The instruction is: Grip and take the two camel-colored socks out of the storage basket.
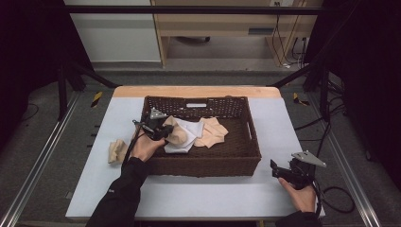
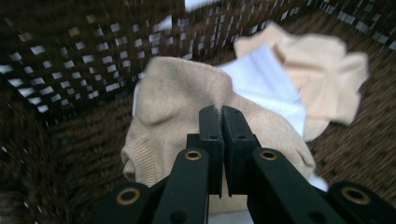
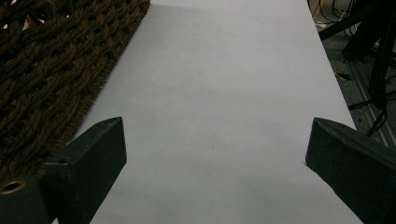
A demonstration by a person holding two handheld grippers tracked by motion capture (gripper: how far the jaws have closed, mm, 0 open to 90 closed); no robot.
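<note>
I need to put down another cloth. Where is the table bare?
Bare: the table right of the wicker basket, and the front strip between both hands. Crowded: the basket's left half, heaped with cloths; a tan cloth lies beside its left wall.

I count one woven basket (image 1: 203, 163). Inside the basket: two beige cloths (image 1: 176, 132) (image 1: 213, 132) and one white cloth (image 1: 189, 135). Left of the basket: one more beige cloth (image 1: 117, 151). Two tools.

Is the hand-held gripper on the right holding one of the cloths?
No: the right hand-held gripper has its jaws wide apart over the bare white table, with nothing between them.
</note>
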